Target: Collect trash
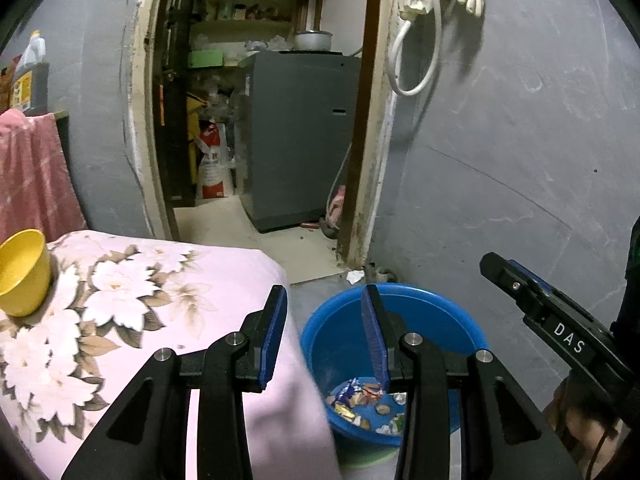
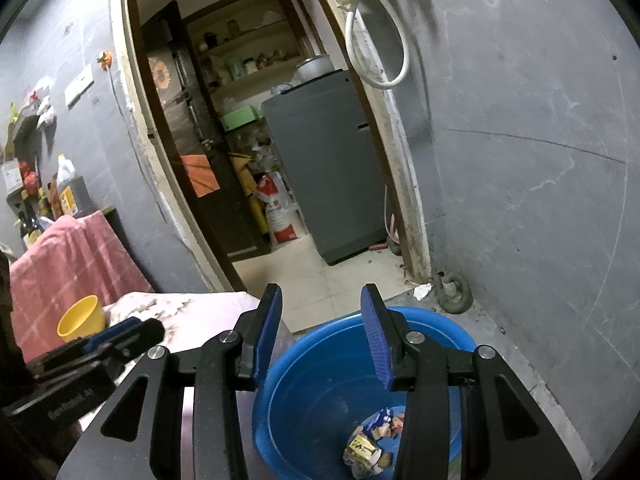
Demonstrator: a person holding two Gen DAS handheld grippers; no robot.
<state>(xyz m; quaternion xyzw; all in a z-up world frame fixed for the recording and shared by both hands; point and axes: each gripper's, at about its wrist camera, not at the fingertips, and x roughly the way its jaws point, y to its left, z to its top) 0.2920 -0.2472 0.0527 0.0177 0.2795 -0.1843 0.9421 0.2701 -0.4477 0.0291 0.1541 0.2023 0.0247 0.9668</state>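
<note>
Left wrist view: crumpled coloured wrappers (image 1: 366, 398) lay in one round blue plastic basin (image 1: 452, 308) on the floor; the left gripper (image 1: 326, 338) stood partly open, empty. Right wrist view: the right gripper (image 2: 322, 336) hung likewise above that basin (image 2: 440, 322), holding nothing; one yellow plastic cup (image 2: 82, 318) stood left.

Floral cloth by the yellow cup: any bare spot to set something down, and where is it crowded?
Free: the floral cloth between the yellow cup and its corner nearest the blue tub. Crowded: the tub's bottom, littered with wrappers.
</note>
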